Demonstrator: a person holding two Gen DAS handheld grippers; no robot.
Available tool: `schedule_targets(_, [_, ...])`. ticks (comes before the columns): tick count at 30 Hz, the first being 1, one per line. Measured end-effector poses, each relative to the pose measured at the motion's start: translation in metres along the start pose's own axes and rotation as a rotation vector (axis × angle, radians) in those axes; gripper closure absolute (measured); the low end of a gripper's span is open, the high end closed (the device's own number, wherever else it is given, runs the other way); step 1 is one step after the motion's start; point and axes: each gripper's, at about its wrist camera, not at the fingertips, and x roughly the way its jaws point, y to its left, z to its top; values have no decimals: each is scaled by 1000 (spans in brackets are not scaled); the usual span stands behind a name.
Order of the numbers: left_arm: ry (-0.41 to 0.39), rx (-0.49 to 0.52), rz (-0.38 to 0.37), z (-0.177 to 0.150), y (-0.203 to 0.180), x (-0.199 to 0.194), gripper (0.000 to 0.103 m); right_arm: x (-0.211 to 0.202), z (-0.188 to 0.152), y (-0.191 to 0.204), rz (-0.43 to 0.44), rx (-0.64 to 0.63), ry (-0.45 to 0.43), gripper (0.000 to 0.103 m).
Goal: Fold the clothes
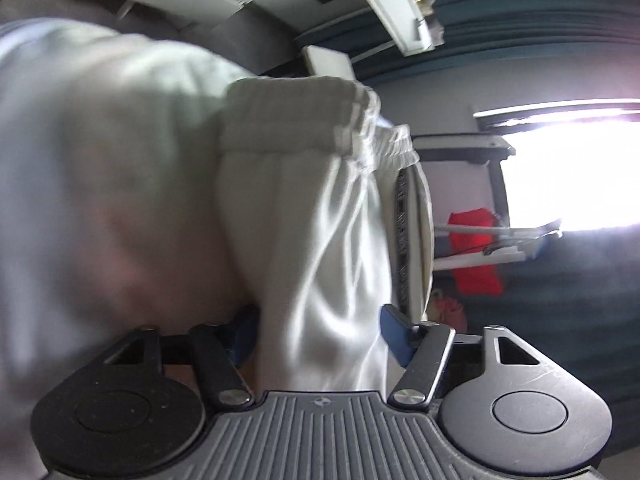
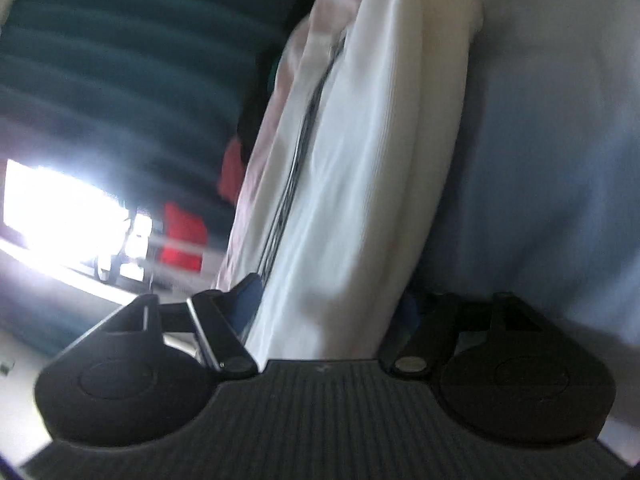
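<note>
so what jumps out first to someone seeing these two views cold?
The white garment fills the middle of both wrist views, bunched between the fingers of the left gripper and the right gripper, its elastic waistband at the top in the left view. Behind it, a blown-out bright window and a red cloth stand out.

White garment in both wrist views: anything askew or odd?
Nothing damaged. The white garment is bunched between the left tool and right tool, its elastic band crumpled, not flat. Both views are motion-blurred.
</note>
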Motion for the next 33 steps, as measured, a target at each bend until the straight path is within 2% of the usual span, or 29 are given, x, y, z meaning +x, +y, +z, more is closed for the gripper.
schedule_targets(3, [-49,66,29,-3,-7,15,61,14,20,-3,-42,-46,-60,79])
schedule_targets(4, [-59,83,47,-3,-9,19,71,20,29,-7,-39,-52,-62,80])
schedule_targets(6, [-66,77,56,-3,-11,19,81,29,46,-13,-27,-38,-63,82])
schedule_targets(10, [-74,76,56,2,-24,3,89,28,60,-16,-18,4,-73,86])
schedule_targets(14, [-95,101,0,5,-38,-26,91,12,61,-7,-24,-31,-78,90])
schedule_targets(18, [-91,149,-31,7,-42,-58,92,-10,58,15,-86,-168,-78,91])
schedule_targets(23, [-84,128,-64,18,-33,-109,92,-50,62,20,-107,-150,-67,91])
schedule_targets(25, [-79,99,-47,25,-25,-131,92,-66,65,23,-102,-137,-55,91])
schedule_targets(28, [-75,133,4,25,-10,-158,92,-105,50,20,-106,-97,-36,91])
schedule_targets(30, [-66,146,40,27,1,-170,92,-133,48,6,-116,-46,-16,90])
schedule_targets(33, [-31,156,99,29,16,-178,92,-150,46,-13,-135,50,1,90])
